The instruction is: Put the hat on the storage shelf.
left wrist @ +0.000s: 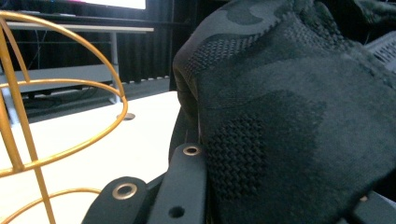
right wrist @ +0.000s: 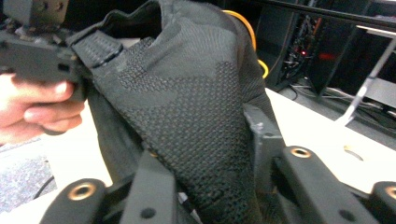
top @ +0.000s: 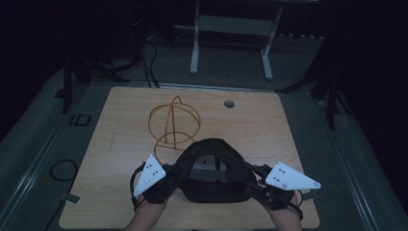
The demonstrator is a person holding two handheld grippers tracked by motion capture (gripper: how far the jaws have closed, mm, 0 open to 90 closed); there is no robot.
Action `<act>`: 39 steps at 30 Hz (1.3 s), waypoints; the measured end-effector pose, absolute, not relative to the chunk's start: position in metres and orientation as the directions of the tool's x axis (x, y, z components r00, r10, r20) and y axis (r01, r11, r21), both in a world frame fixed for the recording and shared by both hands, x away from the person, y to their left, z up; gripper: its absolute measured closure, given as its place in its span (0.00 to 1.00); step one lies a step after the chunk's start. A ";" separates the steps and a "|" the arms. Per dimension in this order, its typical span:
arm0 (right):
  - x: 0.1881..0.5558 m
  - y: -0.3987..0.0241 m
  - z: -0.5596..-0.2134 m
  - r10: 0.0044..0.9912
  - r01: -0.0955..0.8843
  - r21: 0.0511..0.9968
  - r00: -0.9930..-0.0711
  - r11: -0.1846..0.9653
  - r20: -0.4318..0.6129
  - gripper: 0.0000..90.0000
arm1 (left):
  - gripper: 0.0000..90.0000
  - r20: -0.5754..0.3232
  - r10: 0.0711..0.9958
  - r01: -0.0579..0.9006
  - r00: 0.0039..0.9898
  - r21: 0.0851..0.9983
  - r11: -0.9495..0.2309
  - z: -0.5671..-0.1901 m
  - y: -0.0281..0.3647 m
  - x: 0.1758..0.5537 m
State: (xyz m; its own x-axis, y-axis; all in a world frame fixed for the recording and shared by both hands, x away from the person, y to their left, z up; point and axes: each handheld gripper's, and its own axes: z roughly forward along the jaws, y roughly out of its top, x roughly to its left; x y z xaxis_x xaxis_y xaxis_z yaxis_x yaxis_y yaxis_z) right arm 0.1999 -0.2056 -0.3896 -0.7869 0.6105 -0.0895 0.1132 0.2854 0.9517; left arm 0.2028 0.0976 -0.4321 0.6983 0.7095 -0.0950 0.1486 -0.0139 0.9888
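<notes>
A black knitted cap hangs just above the near part of the wooden table, underside up, stretched between my two grippers. My left gripper is shut on the cap's left side, and in the left gripper view the fabric bulges over its jaws. On the cap's right side my right gripper is shut too, with the cloth pinched between its jaws. A gold wire stand made of hoops stands upright behind the cap.
A round hole sits in the tabletop at the back right. A white-legged desk frame stands on the floor beyond the table. Cables lie on the floor to the left. The other hand shows in the right gripper view.
</notes>
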 end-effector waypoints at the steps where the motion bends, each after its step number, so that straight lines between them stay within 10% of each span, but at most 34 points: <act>1: 0.199 -0.207 -0.391 0.609 0.115 0.953 -0.789 0.282 -0.084 0.69 | 1.00 -0.088 0.711 0.139 0.697 0.990 -0.013 -0.431 0.098 0.201; 26: 0.171 -0.227 -0.423 0.442 0.177 0.905 -0.897 0.388 -0.014 0.33 | 1.00 -0.003 0.701 0.045 0.713 0.998 -0.041 -0.410 0.094 0.188; 39: 0.169 -0.269 -0.418 0.457 0.152 0.891 -0.887 0.427 -0.068 0.40 | 0.99 0.017 0.665 0.025 0.747 0.998 -0.054 -0.411 0.113 0.194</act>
